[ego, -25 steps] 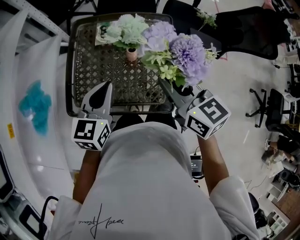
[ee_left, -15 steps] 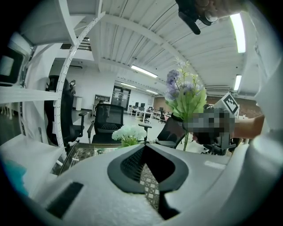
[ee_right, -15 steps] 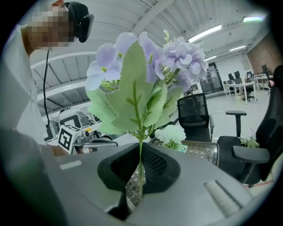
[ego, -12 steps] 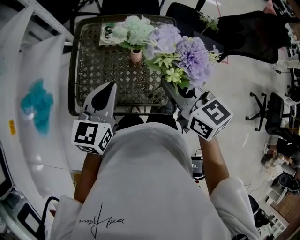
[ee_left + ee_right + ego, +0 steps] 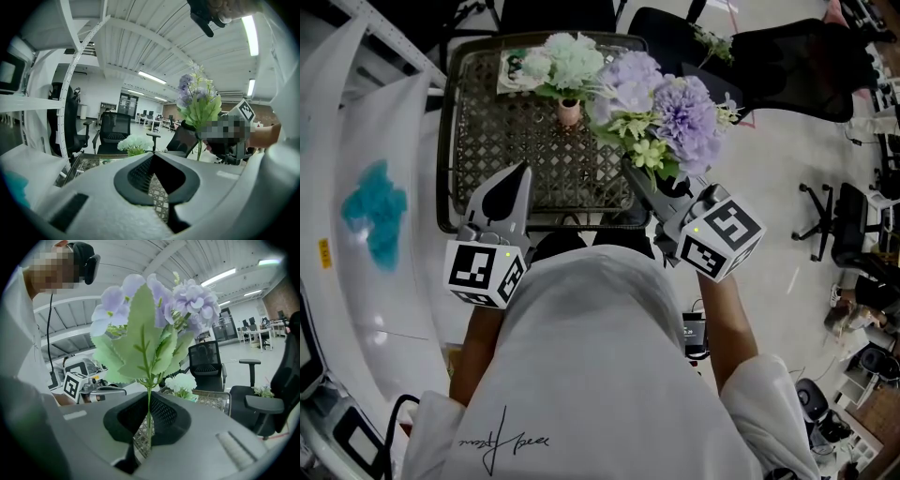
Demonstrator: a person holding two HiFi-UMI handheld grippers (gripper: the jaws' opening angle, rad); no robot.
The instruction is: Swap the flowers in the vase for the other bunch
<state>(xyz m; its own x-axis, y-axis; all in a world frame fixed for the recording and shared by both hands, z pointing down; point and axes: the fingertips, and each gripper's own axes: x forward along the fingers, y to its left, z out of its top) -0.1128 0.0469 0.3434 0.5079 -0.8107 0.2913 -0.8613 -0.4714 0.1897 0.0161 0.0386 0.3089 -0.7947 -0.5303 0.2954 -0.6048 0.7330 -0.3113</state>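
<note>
Change: we see the purple bunch (image 5: 675,112) barely shifted, still clamped.
Writing: shirt signature (image 5: 502,441), unreadable.
Look: lilac blooms, green leaves; at 2 o'clock of the vase (image 5: 569,112), over the table (image 5: 487,141).
Right gripper (image 5: 147,427): pinching the stem.
Left gripper (image 5: 157,180): closed, empty.

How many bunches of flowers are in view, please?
2: the purple bunch clamped in the right gripper, the white bunch in the vase on the table; plus a loose sprig on the chair.
</note>
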